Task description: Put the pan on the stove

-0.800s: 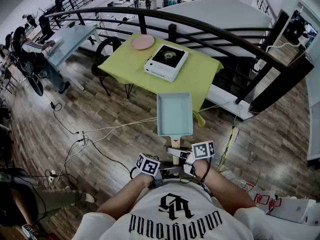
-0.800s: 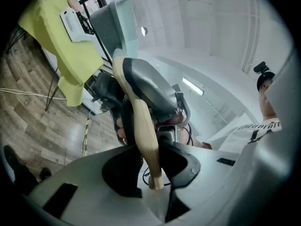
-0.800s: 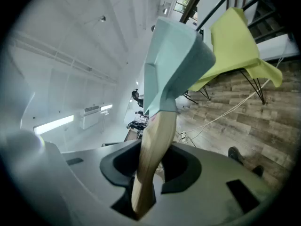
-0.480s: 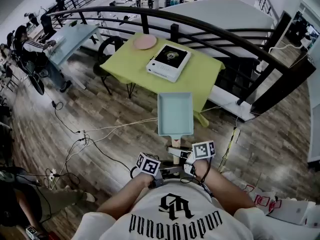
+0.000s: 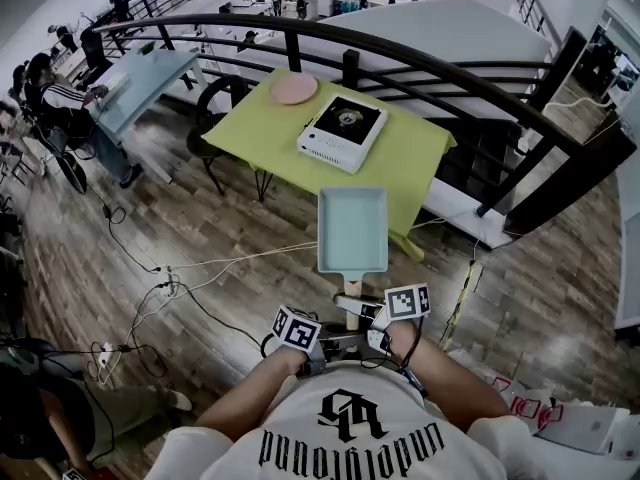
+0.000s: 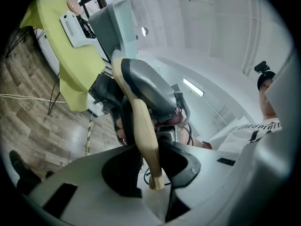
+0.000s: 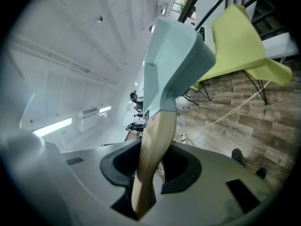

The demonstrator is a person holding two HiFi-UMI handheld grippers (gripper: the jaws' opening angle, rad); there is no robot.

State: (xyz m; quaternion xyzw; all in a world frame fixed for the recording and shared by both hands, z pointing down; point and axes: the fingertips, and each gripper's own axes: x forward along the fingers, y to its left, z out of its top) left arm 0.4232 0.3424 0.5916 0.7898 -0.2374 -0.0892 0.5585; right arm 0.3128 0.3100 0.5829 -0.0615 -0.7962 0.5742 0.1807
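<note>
The pan point(image 5: 352, 230) is a shallow rectangle in pale blue-green with a light wooden handle point(image 5: 351, 311). It hangs level in the air over the plank floor point(image 5: 200, 218), just short of the yellow-green table point(image 5: 410, 163). The left gripper point(image 6: 149, 161) and right gripper point(image 7: 149, 171) both pinch the handle. On the table sit a white, black-topped stove point(image 5: 343, 132) and a pink plate point(image 5: 295, 90). The person's shirt point(image 5: 350, 438) bears gothic lettering I cannot read.
</note>
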